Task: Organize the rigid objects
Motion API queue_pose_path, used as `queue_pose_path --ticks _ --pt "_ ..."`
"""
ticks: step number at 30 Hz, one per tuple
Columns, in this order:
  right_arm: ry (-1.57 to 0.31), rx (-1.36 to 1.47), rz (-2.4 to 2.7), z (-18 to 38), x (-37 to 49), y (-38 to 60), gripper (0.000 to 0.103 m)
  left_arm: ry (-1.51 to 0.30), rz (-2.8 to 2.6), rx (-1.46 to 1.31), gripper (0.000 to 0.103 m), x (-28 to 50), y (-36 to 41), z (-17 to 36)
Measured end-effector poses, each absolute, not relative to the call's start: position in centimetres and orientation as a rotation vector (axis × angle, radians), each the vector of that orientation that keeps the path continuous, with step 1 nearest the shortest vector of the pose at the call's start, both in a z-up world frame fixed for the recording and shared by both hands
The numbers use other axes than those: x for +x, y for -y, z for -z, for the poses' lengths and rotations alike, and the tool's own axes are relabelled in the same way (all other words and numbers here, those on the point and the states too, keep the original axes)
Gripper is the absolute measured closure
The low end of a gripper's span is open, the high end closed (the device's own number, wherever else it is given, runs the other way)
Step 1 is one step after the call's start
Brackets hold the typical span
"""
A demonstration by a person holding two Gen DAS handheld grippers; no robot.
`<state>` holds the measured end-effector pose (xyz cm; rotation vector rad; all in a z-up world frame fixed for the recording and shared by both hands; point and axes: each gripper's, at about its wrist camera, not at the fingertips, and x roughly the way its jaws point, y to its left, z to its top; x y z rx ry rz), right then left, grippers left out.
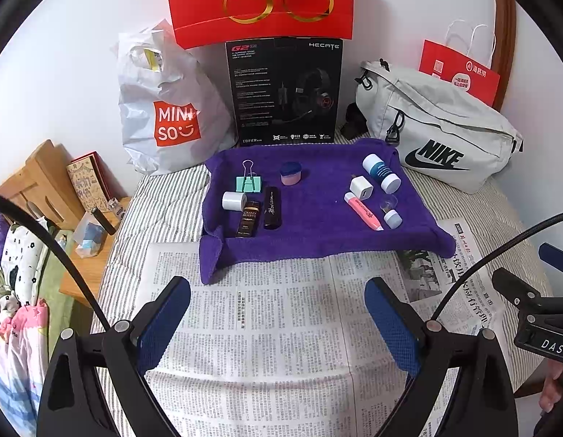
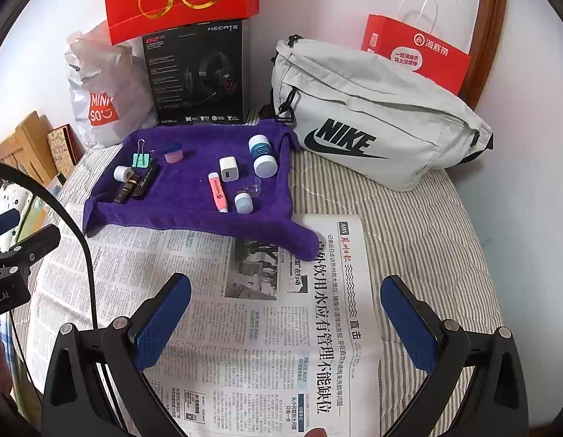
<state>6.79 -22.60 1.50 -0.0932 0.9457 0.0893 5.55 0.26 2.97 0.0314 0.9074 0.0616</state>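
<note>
Left gripper (image 1: 277, 322) spread wide, nothing between the blue pads, hovering over newspaper (image 1: 266, 346) short of the purple towel (image 1: 317, 225). Right gripper (image 2: 285, 322) likewise gaping and unloaded, above the same newspaper, nearer the towel's right front corner.

All small items on the towel. Toward its left side: green binder clip (image 1: 249, 183), white cylinder (image 1: 234, 201) just in front of the clip, brown "Grand Reserve" tube (image 1: 249, 218) and black "Horizon" tube (image 1: 273, 207) side by side. Near towel's back middle: pink jar with blue lid (image 1: 290, 173). Toward its right: white-capped blue bottle (image 1: 381, 173), white charger cube (image 1: 361, 187), pink highlighter (image 1: 364, 211), small pale-blue cap (image 1: 392, 218), clear cap (image 1: 388, 204).

Behind the towel: Miniso bag (image 1: 172, 109), black headset box (image 1: 285, 91), grey Nike bag (image 1: 437, 131).
</note>
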Motion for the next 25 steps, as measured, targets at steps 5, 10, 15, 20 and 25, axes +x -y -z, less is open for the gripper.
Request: queue_pose_path --ticks 5,10,15,20,25 --pt "-0.946 -0.093 -0.09 -1.49 6.79 22.61 0.0 -0.909 -0.062 0.033 0.006 5.52 -0.38 -2.98" --pt "-0.947 -0.097 -0.091 -1.43 6.77 22.55 0.001 -0.91 -0.062 0.034 0.006 5.58 -0.31 -2.92" --pt "-0.945 -0.101 -0.093 -1.38 6.71 22.42 0.001 -0.911 -0.069 0.032 0.006 5.47 -0.47 -2.9" --pt "-0.945 -0.103 -0.095 -1.36 6.69 22.37 0.001 -0.912 -0.072 0.029 0.006 5.43 -0.5 -2.86" --pt "-0.944 -0.109 -0.1 -1.35 6.65 22.23 0.001 -0.907 -0.072 0.024 0.006 5.42 -0.27 -2.78"
